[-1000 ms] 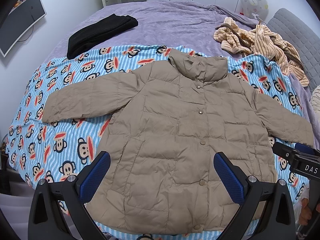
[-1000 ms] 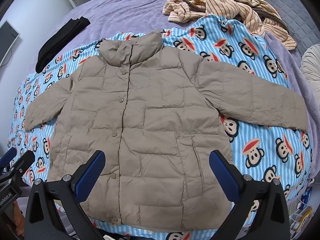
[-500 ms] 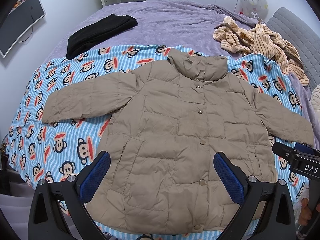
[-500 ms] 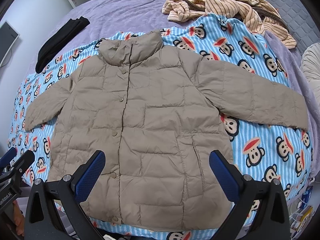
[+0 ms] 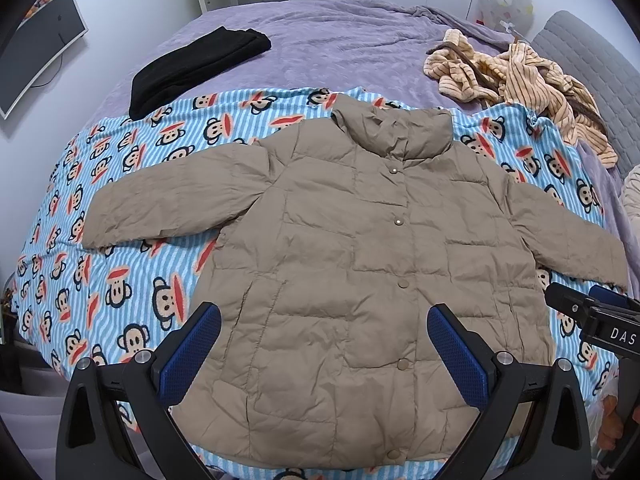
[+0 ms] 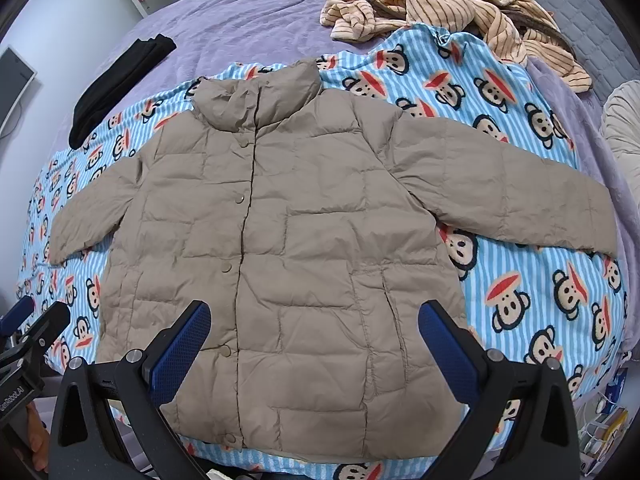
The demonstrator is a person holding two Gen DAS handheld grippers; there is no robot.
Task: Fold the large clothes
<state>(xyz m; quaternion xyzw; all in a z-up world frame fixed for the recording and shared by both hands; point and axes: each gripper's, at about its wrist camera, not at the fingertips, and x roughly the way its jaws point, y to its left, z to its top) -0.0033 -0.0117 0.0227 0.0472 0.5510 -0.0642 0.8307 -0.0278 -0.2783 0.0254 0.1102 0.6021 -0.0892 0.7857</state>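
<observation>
From my right gripper (image 6: 314,344) I look down between two wide-spread blue-padded fingers (image 6: 180,354), nothing between them. Beneath lies the tan puffer jacket (image 6: 288,240), flat and front-up, snaps closed down the placket, collar at the far end, both sleeves stretched out left and right. It rests on a blue striped monkey-print blanket (image 6: 532,300) spread over a purple bedspread (image 6: 248,20). Far right, a crumpled striped beige garment (image 6: 452,4) overlaps the blanket's far edge. Far left, a folded black garment (image 6: 120,80) lies on the bedspread. The left gripper (image 6: 30,336) pokes in at the near left edge.
</observation>
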